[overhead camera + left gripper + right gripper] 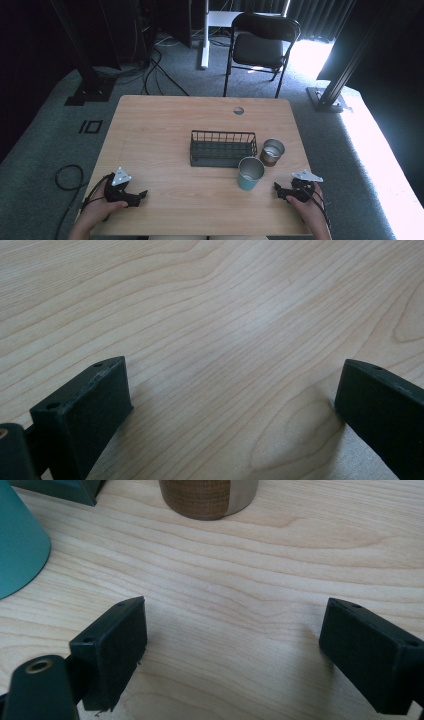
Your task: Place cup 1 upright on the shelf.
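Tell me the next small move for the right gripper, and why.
Probably ease the right gripper forward-left toward the teal cup: its jaws stand open and empty over bare table, and that upright cup is the nearest thing, just ahead of the wire basket.

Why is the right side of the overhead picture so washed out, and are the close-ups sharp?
High view: daylight past the chair blows out the floor at right. Left gripper view: crisp table grain, soft jaw shadows. Right gripper view: teal cup and brown cup slightly blurred.
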The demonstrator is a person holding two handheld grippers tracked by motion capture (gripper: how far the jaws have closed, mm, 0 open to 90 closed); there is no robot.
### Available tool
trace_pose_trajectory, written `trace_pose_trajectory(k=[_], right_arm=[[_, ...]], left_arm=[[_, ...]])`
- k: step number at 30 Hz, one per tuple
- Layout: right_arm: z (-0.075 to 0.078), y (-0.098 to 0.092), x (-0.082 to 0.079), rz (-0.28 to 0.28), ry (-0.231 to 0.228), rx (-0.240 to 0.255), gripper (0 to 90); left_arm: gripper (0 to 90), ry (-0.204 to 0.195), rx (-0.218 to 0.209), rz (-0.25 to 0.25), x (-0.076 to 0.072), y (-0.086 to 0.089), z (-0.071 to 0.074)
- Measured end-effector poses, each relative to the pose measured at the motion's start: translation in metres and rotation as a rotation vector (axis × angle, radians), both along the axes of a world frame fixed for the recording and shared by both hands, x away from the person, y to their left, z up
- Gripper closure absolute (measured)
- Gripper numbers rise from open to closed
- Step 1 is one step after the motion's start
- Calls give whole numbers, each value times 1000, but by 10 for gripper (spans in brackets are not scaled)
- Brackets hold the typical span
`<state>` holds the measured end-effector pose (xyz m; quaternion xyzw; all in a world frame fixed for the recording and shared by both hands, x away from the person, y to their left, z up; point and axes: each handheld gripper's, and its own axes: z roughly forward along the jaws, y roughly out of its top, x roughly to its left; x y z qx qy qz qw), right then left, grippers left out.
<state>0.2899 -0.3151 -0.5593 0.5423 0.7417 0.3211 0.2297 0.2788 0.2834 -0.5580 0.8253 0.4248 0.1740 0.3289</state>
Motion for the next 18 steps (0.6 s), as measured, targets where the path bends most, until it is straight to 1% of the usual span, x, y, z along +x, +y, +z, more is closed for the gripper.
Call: trace_pose_trajectory(k=[1, 2, 3, 5, 10, 11, 18], right_arm=[[0, 0, 0, 0, 0, 0, 113], [0, 0, 0, 0, 0, 0, 113], [0, 0, 0, 0, 0, 0, 113], [0, 0, 0, 0, 0, 0, 113], [0, 0, 0, 2, 0, 0, 113], [0, 0, 0, 2, 0, 0, 113], [0, 0, 0, 3, 0, 0, 113]], left_arm=[[21, 0, 0, 0, 0, 0, 0], [21, 0, 2, -18, 0, 0, 0], [21, 0, 2, -18, 0, 0, 0], [20, 0, 2, -38, 0, -1, 0], [20, 2, 4, -56, 0, -3, 0], [20, 1, 2, -52, 1, -5, 0], [21, 16, 15, -95, 4, -19, 2]])
